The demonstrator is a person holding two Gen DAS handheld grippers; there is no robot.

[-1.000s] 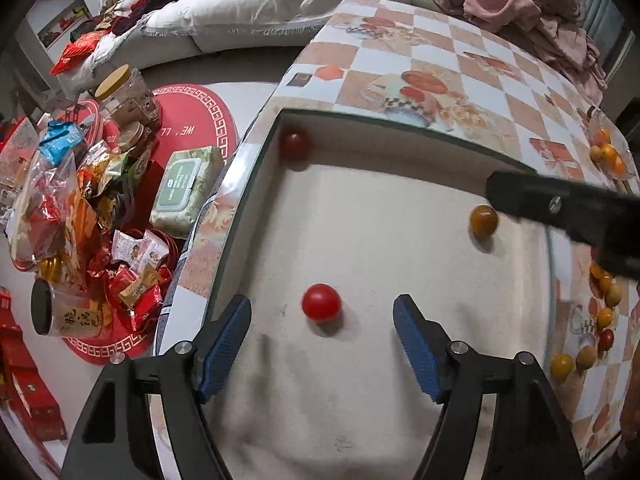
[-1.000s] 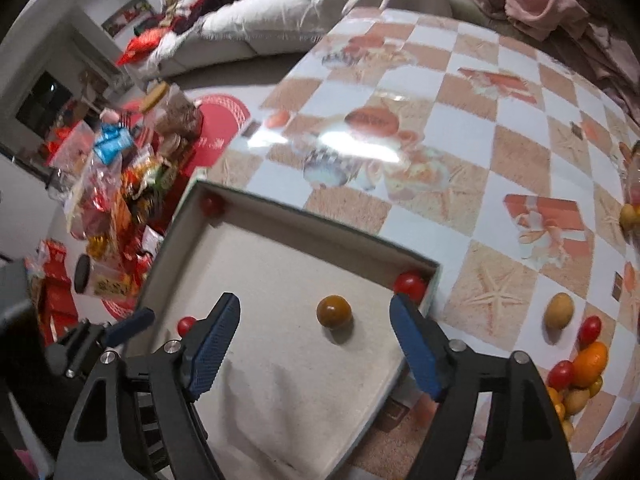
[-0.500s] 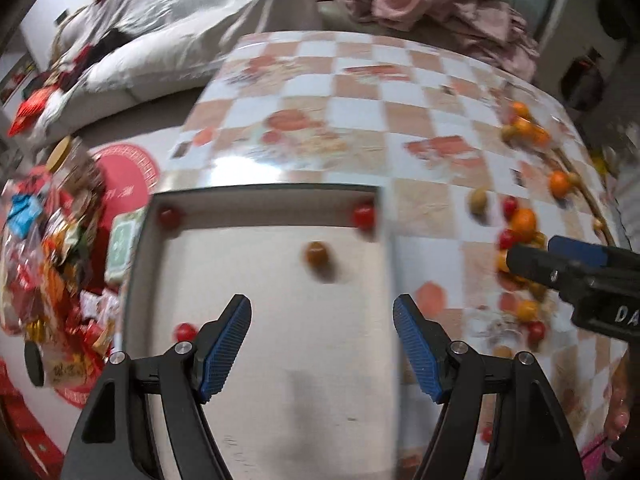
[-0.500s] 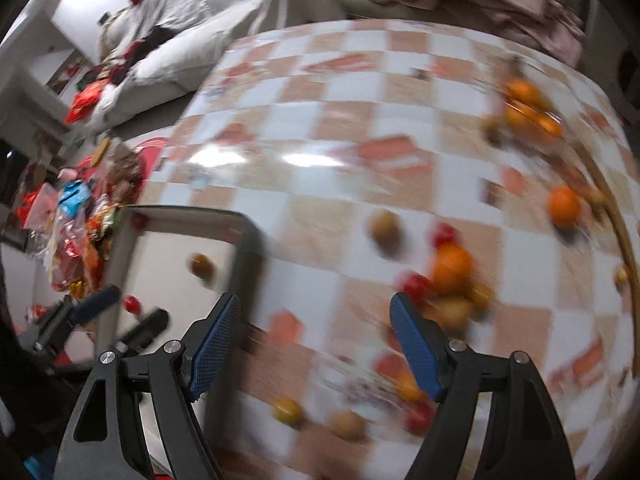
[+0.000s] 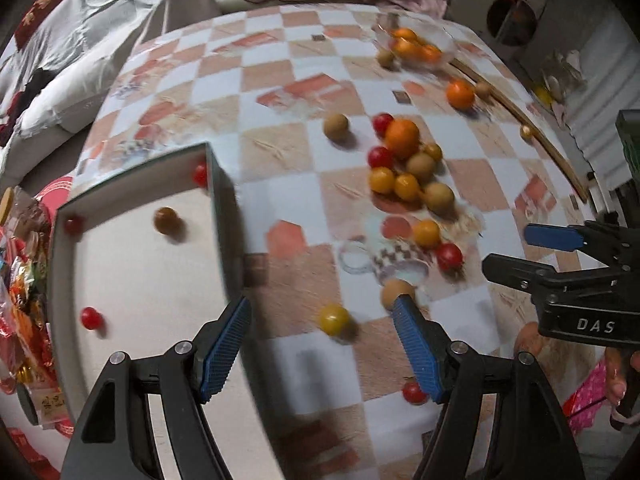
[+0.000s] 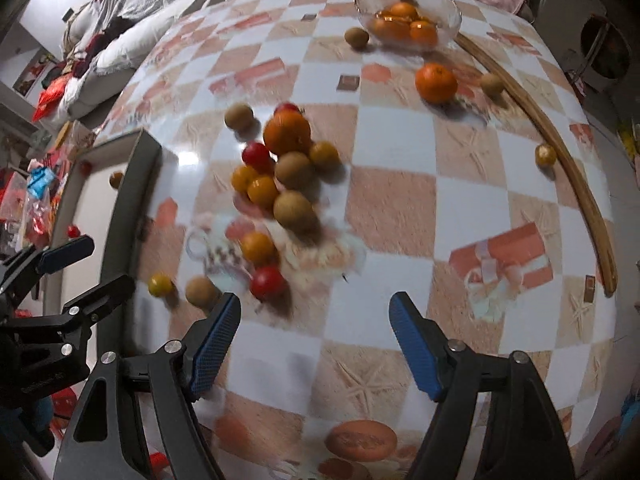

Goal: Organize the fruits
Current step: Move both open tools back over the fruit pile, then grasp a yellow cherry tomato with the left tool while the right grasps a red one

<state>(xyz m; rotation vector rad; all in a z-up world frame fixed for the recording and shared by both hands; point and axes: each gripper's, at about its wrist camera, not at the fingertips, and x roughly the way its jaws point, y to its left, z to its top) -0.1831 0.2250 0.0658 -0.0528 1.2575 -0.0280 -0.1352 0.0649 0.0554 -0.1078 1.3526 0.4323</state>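
Left gripper [image 5: 322,344] is hovering wide open over bare tablecloth [image 5: 280,176]; a yellow tomato [image 5: 333,319] is sitting in the gap, a brown fruit [image 5: 394,290] touching its right fingertip. Box wall [image 5: 224,216] is blocking the left side. Right gripper [image 6: 314,338] is facing open tablecloth ahead; fruit pile [image 6: 280,168] is crowding front-left, a wooden hoop [image 6: 576,184] bounding the right.

Checkered table [image 6: 400,148] carrying a shallow box [image 5: 218,184] at left, a heap of fruit [image 6: 286,168] in the middle, a glass bowl [image 6: 450,10] and wooden stick [image 6: 576,184] farther off.
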